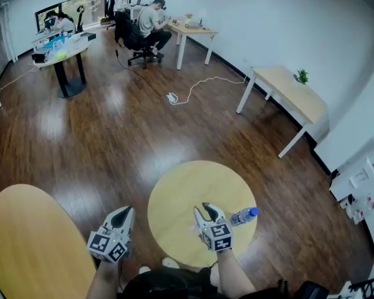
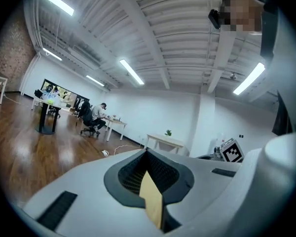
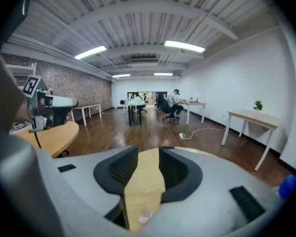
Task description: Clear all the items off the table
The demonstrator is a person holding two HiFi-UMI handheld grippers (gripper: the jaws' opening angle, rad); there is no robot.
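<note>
Right gripper hangs over the near edge of the small round table. Its jaws are apart, with nothing between the pads and only tabletop showing through the gap. A tiny pale pink scrap shows low in that gap; I can't tell what it is or whether it counts as an item. Left gripper is off the table's left side, over the floor, jaws closed tip to tip and empty.

Water bottle with a blue cap lies on its side on the round table, just right of the right gripper and not touched by either gripper. It's the only clear item on that top; the rest looks bare wood.

Progress: I'd say nearly done, or only one thing to do, since the bottle is not yet off the table. The right gripper is the closer one and already open, so it's the likely pick. The bigger round table at lower left looks bare in what shows.
</note>
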